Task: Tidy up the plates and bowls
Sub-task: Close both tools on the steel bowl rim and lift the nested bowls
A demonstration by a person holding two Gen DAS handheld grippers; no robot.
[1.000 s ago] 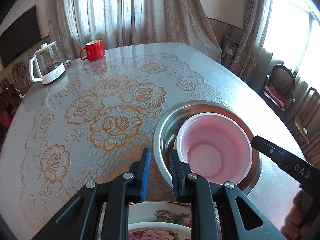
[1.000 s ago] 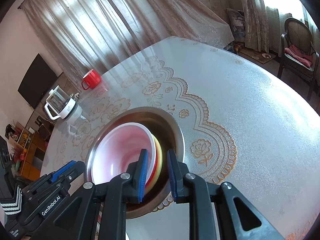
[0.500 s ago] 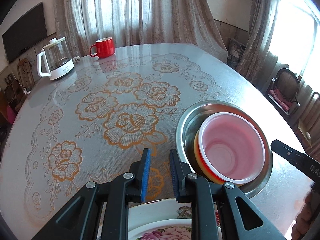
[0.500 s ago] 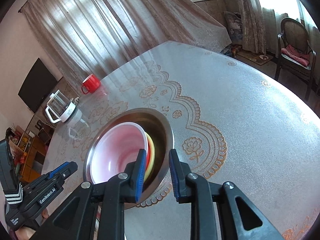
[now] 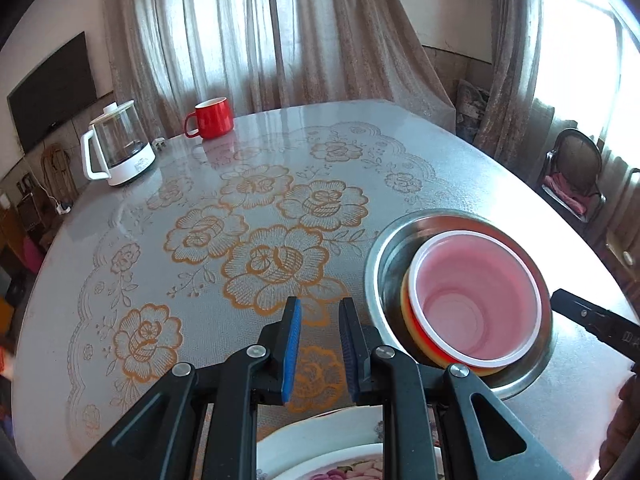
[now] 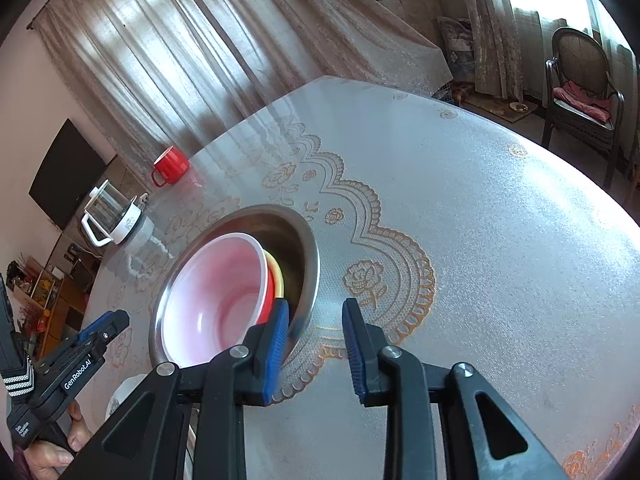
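Pink bowl [image 5: 476, 300]: round, smooth plastic, white rim, translucent pink inside; topmost of a nested stack, tilted a little against the side of the steel basin nearest the right gripper.
Bowls beneath: a red bowl [image 6: 269, 296] and a yellow bowl [image 6: 279, 278] show only as thin rims under the pink one.
Steel basin [image 5: 390, 256]: wide, shiny metal with a flat lip; it holds the whole stack and stands on the table toward the window side.
Right gripper [image 6: 314, 338]: black arms with blue ribbed pads; its jaws have just been opening and now stand apart with nothing between them. The left pad sits just in front of the basin's near lip, the right pad over bare tablecloth.
Left gripper [image 5: 320, 344]: pads drawn close together with a narrow gap, pinching nothing; it hovers over the cloth just beside the basin.
Flowered plate [image 5: 320, 446]: white ceramic with a pink rose print, at the near table edge below the left gripper, partly hidden by its arms.
Table [image 6: 500, 208]: round, covered in a glossy textured cloth printed with orange-outlined roses and scalloped borders.
Red mug [image 5: 210, 118]: glazed, handle to the left, at the far edge, well apart from the basin.
Glass kettle [image 5: 116, 144]: clear jug on a white base with a white handle, near the mug.
Surroundings: sheer beige curtains [image 5: 248, 32], a dark wall screen [image 5: 52, 88], and a cane-backed chair [image 6: 580, 80] with a pink cushion.
Way in: nothing lies between either gripper and the basin.
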